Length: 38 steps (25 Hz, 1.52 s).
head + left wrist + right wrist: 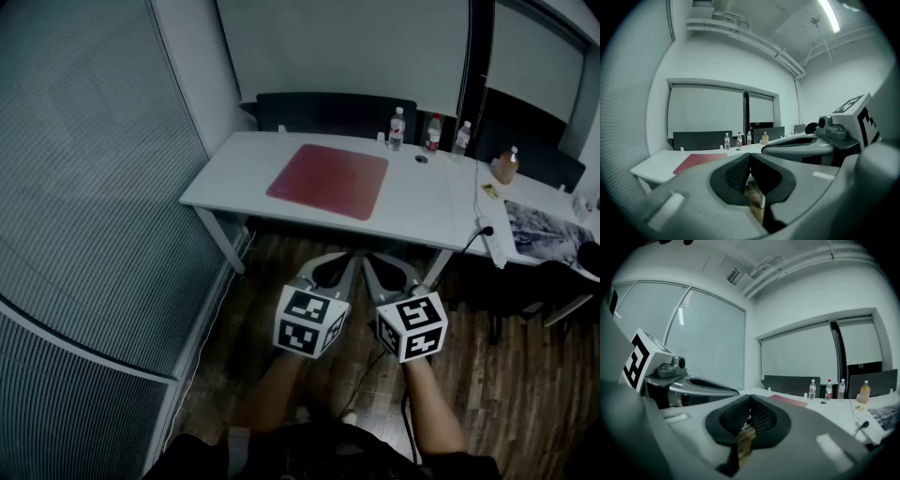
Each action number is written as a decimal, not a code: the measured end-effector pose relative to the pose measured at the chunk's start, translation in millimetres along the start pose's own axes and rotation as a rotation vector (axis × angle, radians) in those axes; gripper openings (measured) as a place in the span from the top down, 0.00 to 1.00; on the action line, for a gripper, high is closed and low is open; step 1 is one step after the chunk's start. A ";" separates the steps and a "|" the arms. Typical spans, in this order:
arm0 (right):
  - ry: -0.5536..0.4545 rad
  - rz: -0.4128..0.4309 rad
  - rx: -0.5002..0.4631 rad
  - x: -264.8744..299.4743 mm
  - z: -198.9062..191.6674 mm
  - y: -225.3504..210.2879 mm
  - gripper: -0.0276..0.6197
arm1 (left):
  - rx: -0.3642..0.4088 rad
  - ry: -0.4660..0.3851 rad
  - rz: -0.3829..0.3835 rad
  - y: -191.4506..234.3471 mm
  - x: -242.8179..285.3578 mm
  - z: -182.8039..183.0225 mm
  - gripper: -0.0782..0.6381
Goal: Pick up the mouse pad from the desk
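Observation:
A red mouse pad (329, 180) lies flat on the white desk (424, 202), left of its middle. In the left gripper view the mouse pad (701, 161) shows as a thin red strip, and in the right gripper view the mouse pad (790, 401) shows beyond the jaws. Both grippers hang side by side over the wooden floor, short of the desk's near edge. My left gripper (353, 256) is shut with nothing in it. My right gripper (367, 258) is shut and empty too. Their tips nearly touch each other.
Three water bottles (397, 129) and a small round lid stand at the desk's back edge, an orange-capped bottle (506, 166) further right. Papers (542, 230) and a cable lie at the right end. Dark chairs (336, 112) sit behind the desk. Blinds (84, 187) line the left.

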State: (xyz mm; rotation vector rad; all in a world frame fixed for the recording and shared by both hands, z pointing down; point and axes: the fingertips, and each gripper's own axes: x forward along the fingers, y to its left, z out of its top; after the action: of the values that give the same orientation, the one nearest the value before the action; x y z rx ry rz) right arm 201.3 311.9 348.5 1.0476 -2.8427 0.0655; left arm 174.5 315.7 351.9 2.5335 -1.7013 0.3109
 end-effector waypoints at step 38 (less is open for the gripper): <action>0.081 -0.066 -0.003 196.5 -1.9 -20.6 0.95 | 0.070 -0.028 -0.136 183.5 88.7 3.2 0.88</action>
State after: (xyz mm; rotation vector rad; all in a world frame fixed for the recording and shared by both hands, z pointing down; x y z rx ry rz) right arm 66.5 169.8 373.9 1.1114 -2.7333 0.0957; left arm 38.0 164.4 357.8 2.6996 -1.5428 0.3325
